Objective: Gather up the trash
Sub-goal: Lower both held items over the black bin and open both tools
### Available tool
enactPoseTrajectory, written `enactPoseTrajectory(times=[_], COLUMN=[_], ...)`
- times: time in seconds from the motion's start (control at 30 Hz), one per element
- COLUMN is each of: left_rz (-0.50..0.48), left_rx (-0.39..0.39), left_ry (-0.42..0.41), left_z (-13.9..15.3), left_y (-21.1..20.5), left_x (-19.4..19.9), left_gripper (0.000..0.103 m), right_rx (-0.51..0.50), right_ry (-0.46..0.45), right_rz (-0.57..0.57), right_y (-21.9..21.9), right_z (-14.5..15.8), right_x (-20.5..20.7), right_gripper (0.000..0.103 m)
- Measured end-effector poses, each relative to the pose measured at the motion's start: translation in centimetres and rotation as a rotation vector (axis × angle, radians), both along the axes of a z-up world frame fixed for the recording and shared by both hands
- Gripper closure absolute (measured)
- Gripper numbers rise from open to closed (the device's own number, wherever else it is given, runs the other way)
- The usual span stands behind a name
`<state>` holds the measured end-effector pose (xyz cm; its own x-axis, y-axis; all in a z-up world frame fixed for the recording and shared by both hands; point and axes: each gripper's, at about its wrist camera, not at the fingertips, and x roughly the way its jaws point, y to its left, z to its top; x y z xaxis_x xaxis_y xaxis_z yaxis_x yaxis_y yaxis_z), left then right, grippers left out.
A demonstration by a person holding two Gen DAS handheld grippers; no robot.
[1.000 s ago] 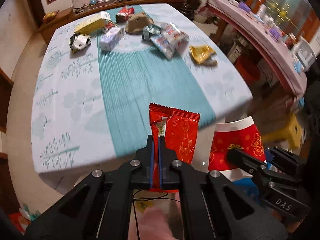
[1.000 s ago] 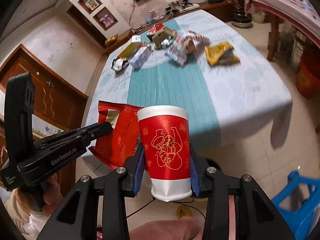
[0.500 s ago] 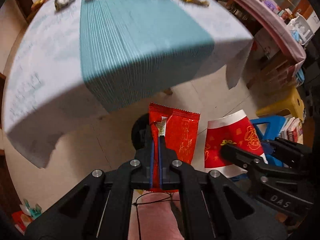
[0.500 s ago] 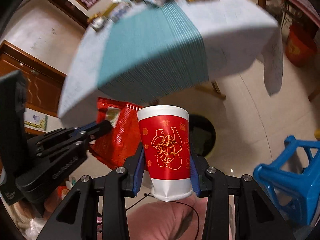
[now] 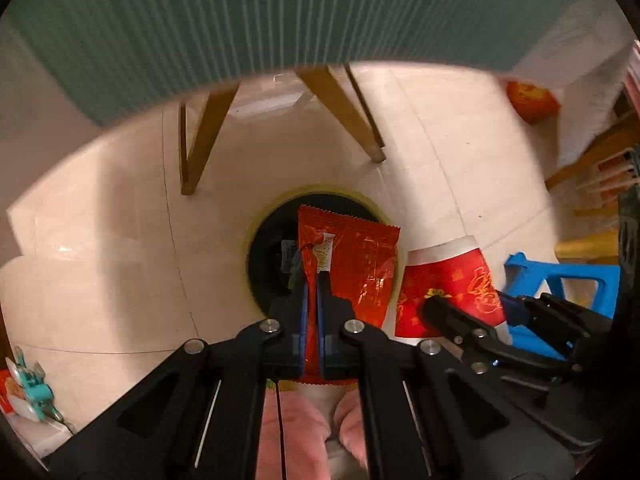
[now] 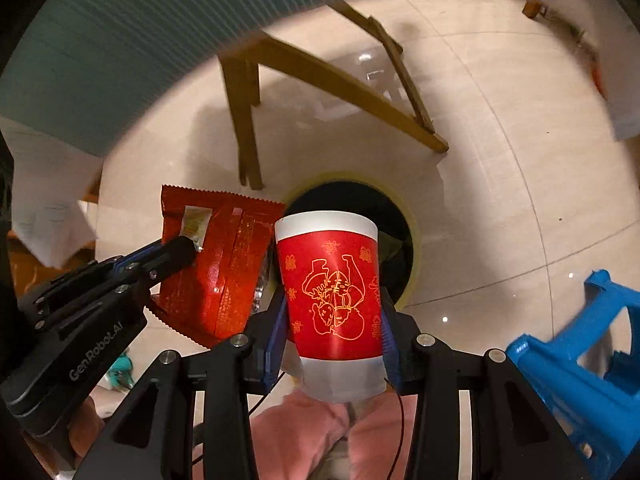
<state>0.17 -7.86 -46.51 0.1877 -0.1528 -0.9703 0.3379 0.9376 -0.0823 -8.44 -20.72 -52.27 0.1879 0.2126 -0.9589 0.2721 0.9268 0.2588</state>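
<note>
Two tongs are pinching: left tongs (image 5: 311, 280) a wrapper (image 5: 356, 264), right tongs (image 6: 334, 312) a cup (image 6: 332, 292); either may be missing the bin (image 6: 412, 240), frame center.

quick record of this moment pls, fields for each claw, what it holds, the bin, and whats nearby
left claw: shut on the red foil snack wrapper, which is held over the bin opening
right claw: shut on the red paper cup with gold print, upright, in line with the bin opening
bin: round black trash bin with yellowish rim on the tiled floor, partly hidden by both items
nearby: blue plastic stool; wooden table legs; teal striped tablecloth hanging above
</note>
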Motion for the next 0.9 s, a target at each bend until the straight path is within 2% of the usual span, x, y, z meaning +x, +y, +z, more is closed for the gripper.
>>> enactPoseTrajectory(times=[0.13, 0.2, 0.23, 0.27, 0.3, 0.33, 0.37, 0.4, 0.53, 0.63, 0.8, 0.9], left_rz=[0.028, 0.039, 0.044, 0.046, 0.051, 0.058, 0.064, 0.069, 0.086, 0.097, 0.124, 0.124], left_rx=[0.024, 0.006, 0.005, 0.003, 0.005, 0.010, 0.013, 0.014, 0.024, 0.025, 0.007, 0.004], left_ry=[-0.017, 0.009, 0.024, 0.035, 0.038, 0.034, 0.033, 0.033, 0.037, 0.031, 0.018, 0.009], left_z=[-3.1, -4.5, -5.2, -5.7, -6.1, -6.4, -6.7, -6.9, -7.6, -7.0, -3.3, -0.1], left_y=[-0.4, -0.3, -0.4, -0.4, -0.3, -0.2, -0.1, -0.1, 0.2, 0.5, 1.5, 2.2], left_x=[1.0, 1.3, 1.9, 2.1, 2.3, 2.4, 2.6, 2.7, 2.9, 3.1, 2.8, 2.3], left_gripper=[0.101, 0.098, 0.092, 0.087, 0.075, 0.052, 0.041, 0.034, 0.034, 0.034, 0.034, 0.034], right_rx=[-0.025, -0.021, -0.019, -0.014, -0.010, -0.021, -0.034, -0.046, -0.065, -0.067, -0.069, -0.066], right_ry=[0.019, 0.031, 0.039, 0.048, 0.055, 0.056, 0.052, 0.043, 0.039, 0.047, 0.049, 0.046], right_rz=[0.022, 0.020, 0.015, 0.010, 0.007, 0.009, 0.015, 0.025, 0.026, 0.009, -0.010, -0.022], right_y=[0.0, -0.1, -0.3, -0.5, -0.7, -0.7, -0.7, -0.8, -1.5, -2.2, -2.8, -2.9], right_z=[-4.3, -6.3, -6.9, -7.5, -8.2, -8.6, -8.9, -9.1, -9.2, -8.7, -5.6, -3.1], right_x=[1.2, 1.8, 2.1, 2.3, 2.6, 2.6, 2.9, 3.0, 2.8, 2.8, 2.1, 1.8], right_gripper=[0.058, 0.055, 0.053, 0.046, 0.040, 0.032, 0.025, 0.022, 0.021, 0.021, 0.021, 0.021])
